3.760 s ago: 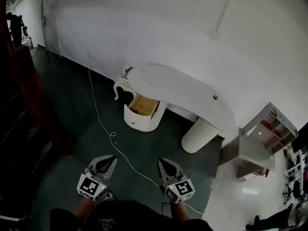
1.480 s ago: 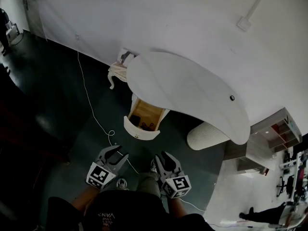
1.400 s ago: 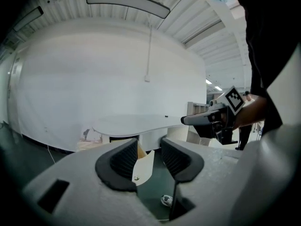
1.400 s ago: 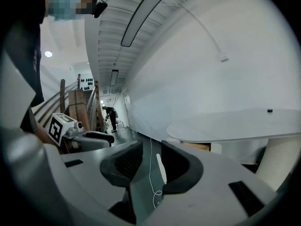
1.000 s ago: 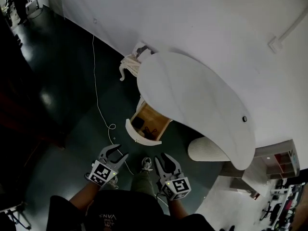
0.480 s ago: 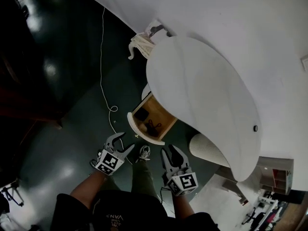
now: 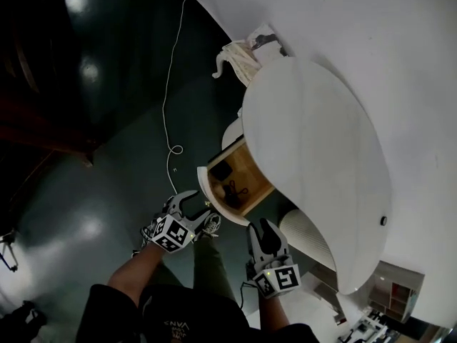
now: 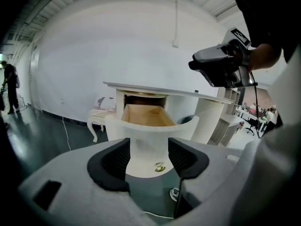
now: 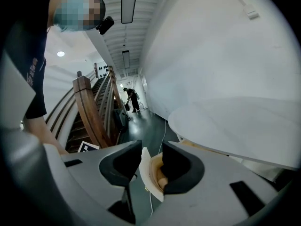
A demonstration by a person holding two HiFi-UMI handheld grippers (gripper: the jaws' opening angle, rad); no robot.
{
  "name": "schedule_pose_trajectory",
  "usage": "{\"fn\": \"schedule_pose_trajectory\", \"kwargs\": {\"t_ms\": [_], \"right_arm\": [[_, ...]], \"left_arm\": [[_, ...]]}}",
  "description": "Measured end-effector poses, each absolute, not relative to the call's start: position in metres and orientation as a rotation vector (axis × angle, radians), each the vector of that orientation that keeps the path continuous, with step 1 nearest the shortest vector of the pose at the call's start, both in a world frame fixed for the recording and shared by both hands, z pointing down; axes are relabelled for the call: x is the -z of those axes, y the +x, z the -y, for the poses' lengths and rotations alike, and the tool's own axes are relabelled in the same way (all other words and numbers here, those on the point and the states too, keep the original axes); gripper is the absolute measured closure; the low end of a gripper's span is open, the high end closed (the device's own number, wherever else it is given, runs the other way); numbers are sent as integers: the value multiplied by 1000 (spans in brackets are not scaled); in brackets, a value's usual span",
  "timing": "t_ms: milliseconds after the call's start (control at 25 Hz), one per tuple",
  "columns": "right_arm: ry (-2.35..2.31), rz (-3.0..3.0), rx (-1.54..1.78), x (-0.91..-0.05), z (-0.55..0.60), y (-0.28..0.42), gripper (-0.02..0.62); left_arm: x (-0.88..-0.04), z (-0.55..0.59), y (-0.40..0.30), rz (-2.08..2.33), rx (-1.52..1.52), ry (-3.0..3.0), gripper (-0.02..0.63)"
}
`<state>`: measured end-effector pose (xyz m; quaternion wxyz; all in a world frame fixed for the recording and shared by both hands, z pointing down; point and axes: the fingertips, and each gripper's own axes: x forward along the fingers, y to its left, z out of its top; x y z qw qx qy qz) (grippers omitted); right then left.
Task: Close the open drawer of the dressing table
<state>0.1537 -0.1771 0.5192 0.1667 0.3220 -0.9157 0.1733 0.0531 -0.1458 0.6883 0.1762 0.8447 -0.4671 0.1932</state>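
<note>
Head view looks steeply down on the white, kidney-shaped dressing table point(image 7: 314, 141). The white-fronted, wood-lined open drawer point(image 7: 246, 183) juts from under the tabletop's near edge toward the person, pulled well out and not yet pushed. Both tools are held low in front of it, which reads as lining up for a push on the front panel.

The grey two-jaw left gripper point(image 7: 194, 204) sits just beside the drawer's curved front, near its outer end. Its jaws have just been opening and stand wide, with nothing gripped. Left gripper view bears this out: the left gripper point(image 8: 148, 157) looks squarely at the drawer point(image 8: 141, 131). The drawer's front shows through the gap from beyond the pads, apart from both.

The grey two-jaw right gripper point(image 7: 263, 227) hangs near the drawer's other end, close under the tabletop's edge. Its jaws too have just been opening and are spread. Right gripper view has the right gripper point(image 9: 151, 166) framing the drawer point(image 9: 146, 173) edge-on through the gap. The pads do not appear to press it, so I judge this one empty as well.

The drawer's front is a bowed, glossy white panel with a small brass knob point(image 8: 160, 167) low at its centre. Inside is bare pale wood, with a couple of small dark items point(image 7: 221, 170) lying on the bottom. They are too small to identify.
</note>
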Motion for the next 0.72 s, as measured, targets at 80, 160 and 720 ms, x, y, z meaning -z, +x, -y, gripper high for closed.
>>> {"fn": "schedule_pose_trajectory", "kwargs": {"t_ms": [80,160,720], "right_arm": [[889,2620,-489,-521,179,153,454],[870,2627,-497,-522,183,153,454],[766,2677,-507,-519,204,157,454]], "left_arm": [[-694,148,54,1329,-555,2387,359],[-698,150,56,1335,-561,2380,359],[-706,159,66,1364,-546,2396,357]]}}
